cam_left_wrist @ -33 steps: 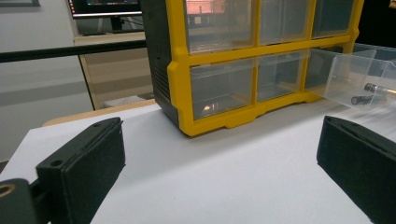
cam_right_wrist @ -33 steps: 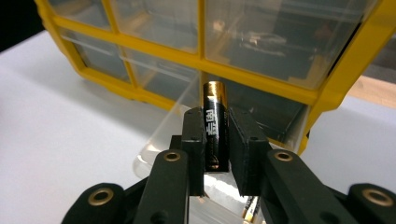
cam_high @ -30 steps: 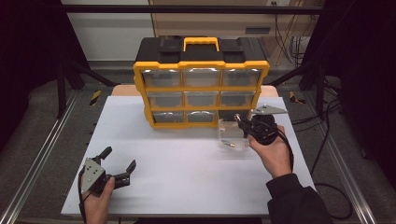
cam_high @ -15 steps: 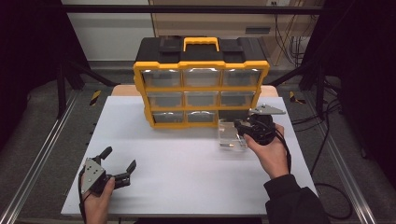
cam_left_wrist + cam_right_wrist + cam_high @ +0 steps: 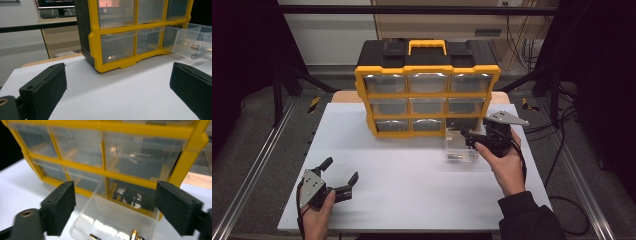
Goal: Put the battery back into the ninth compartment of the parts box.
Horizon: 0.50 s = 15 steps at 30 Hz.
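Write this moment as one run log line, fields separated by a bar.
right gripper: jaws just opened, nothing between pads | clear drawer: on table, out of organizer | left gripper: open, idle

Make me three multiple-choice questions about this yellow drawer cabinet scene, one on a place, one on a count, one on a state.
1. Where does the clear drawer sit?
A. on the white table, in front of the cabinet's bottom right slot
B. on top of the cabinet
C. beside the left gripper

2. How many drawer slots does the front of the cabinet have?
A. four
B. six
C. nine

3. How do the jaws of the right gripper stand?
A. clamped on the handle
B. open, just been opening, nothing pressed between them
C. shut on a screw

Right letters: A, the drawer rests on the table before the dark empty slot; C, three rows of three; B, the right gripper view shows both pads apart above the drawer.
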Each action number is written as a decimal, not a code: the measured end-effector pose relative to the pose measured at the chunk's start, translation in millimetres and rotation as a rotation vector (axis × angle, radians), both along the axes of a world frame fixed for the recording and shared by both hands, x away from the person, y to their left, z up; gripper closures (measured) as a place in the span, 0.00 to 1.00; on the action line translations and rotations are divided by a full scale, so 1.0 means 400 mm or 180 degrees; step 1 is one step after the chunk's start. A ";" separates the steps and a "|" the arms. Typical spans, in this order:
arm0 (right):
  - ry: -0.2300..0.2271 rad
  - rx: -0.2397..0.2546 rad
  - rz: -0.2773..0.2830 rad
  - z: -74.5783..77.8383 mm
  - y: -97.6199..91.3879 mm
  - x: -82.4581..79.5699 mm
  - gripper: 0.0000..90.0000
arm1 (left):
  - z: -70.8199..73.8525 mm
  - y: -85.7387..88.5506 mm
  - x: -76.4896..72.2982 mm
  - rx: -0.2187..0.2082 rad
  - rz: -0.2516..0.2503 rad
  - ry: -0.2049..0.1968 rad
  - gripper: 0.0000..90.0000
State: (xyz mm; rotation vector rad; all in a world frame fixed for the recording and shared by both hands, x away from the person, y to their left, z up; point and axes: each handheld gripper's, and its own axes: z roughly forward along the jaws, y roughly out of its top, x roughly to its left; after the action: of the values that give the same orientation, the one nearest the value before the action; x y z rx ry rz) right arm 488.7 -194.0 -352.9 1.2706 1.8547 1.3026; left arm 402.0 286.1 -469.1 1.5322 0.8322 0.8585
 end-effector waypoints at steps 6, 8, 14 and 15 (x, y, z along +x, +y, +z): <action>-0.0216 0.0076 -0.0076 0.007 -0.007 -0.006 0.12 | 0.000 -0.002 -0.001 0.0012 -0.0005 0.0003 0.01; -0.0206 0.0060 -0.0044 0.007 -0.011 -0.012 0.10 | -0.001 -0.001 0.000 0.0002 -0.0001 0.0004 0.01; -0.0282 0.0061 0.0034 0.001 -0.023 -0.033 0.08 | -0.001 -0.005 -0.001 0.0018 -0.0025 0.0005 0.01; -0.0296 0.0057 0.0046 -0.001 -0.026 -0.036 0.07 | -0.001 -0.005 -0.001 0.0018 -0.0025 0.0005 0.01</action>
State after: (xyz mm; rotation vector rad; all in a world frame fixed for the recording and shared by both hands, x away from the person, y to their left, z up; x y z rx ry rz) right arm 474.2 -204.5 -353.4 1.1873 1.7944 1.3655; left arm 401.8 284.2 -469.5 1.5402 0.8249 0.8546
